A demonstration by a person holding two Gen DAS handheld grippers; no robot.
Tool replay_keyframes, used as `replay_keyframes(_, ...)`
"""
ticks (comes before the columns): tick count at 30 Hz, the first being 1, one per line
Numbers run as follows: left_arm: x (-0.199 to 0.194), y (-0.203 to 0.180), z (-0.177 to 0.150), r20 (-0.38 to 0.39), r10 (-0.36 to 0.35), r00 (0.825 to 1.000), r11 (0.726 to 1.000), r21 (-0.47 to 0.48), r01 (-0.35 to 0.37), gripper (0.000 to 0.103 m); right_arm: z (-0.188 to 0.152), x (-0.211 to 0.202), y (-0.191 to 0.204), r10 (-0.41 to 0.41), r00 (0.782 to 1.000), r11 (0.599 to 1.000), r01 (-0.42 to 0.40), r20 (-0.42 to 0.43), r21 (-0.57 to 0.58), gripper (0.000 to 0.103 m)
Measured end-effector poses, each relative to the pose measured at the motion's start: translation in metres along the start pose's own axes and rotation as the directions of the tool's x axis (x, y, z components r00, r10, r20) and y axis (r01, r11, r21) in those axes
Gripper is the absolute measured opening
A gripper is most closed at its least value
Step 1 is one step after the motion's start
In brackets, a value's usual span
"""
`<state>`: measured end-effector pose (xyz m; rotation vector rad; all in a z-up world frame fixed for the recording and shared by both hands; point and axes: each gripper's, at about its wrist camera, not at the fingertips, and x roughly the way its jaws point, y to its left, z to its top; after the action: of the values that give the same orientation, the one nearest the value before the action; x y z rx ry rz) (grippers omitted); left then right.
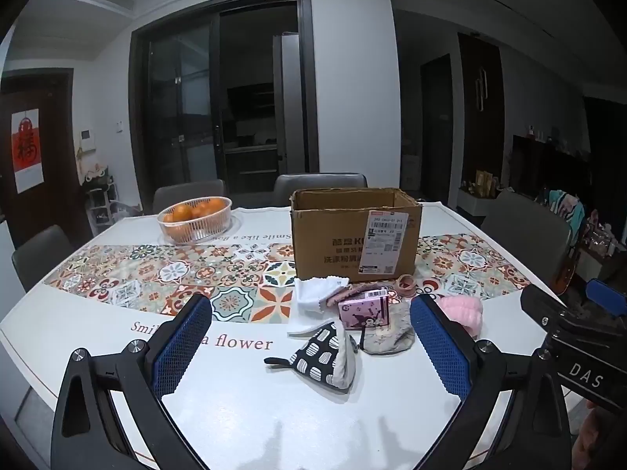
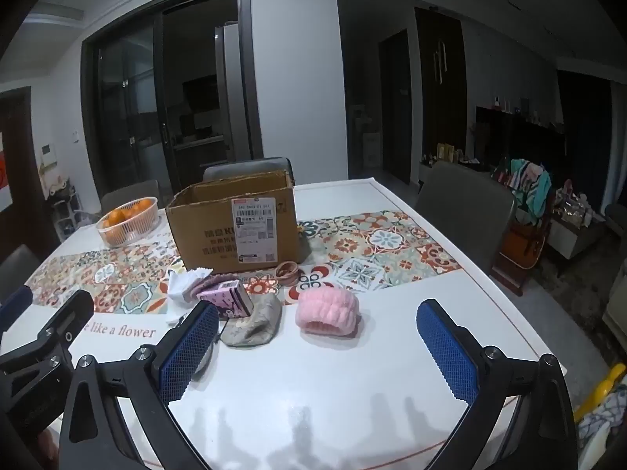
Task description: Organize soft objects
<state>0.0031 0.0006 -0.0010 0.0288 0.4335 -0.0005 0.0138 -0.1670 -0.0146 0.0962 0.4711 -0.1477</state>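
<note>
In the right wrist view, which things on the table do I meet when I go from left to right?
Orange basket → cardboard box → pink headband. The cloths and the small purple box in front of the cardboard box overlap, so I leave them out.

An open brown cardboard box (image 1: pixel 354 235) stands upright mid-counter on the patterned runner. In front of it, toward the near edge, lie a crumpled white cloth (image 1: pixel 313 299), a pink printed tissue pack (image 1: pixel 364 309), a grey knitted pouch (image 2: pixel 252 323), a black-and-white patterned triangular fabric pouch (image 1: pixel 327 354), a fluffy pink headband (image 2: pixel 328 309) and pinkish hair ties (image 2: pixel 288 270).
</note>
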Motion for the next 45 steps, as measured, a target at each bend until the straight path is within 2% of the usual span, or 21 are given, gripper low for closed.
replay_keyframes(2,-0.0014,-0.0012,0.0028,0.019,0.023,1.000,1.000,0.009,-0.023,0.103,-0.0007,0.0006,0.0008,-0.003,1.000,1.000,0.003,-0.006,-0.008,0.103)
replay_keyframes(5,-0.0053,-0.0001,0.0008,0.040,0.015,0.999,1.000,-0.009,-0.015,0.103,-0.0019,-0.0004,0.0005,-0.003,1.000,1.000,0.003,0.002,0.000,0.103)
replay_keyframes(9,-0.0066,0.0077,0.0010,0.034,0.008,0.999,1.000,-0.014,-0.007,0.103,0.0009,0.0005,-0.0016,-0.005,1.000,1.000,0.005,-0.005,0.000,0.103)
replay_keyframes(45,-0.0074,-0.0006,0.0000,0.044,0.016,0.999,1.000,-0.003,-0.015,0.103,-0.0028,0.0024,-0.0003,-0.003,1.000,1.000,0.003,-0.003,0.011,0.103)
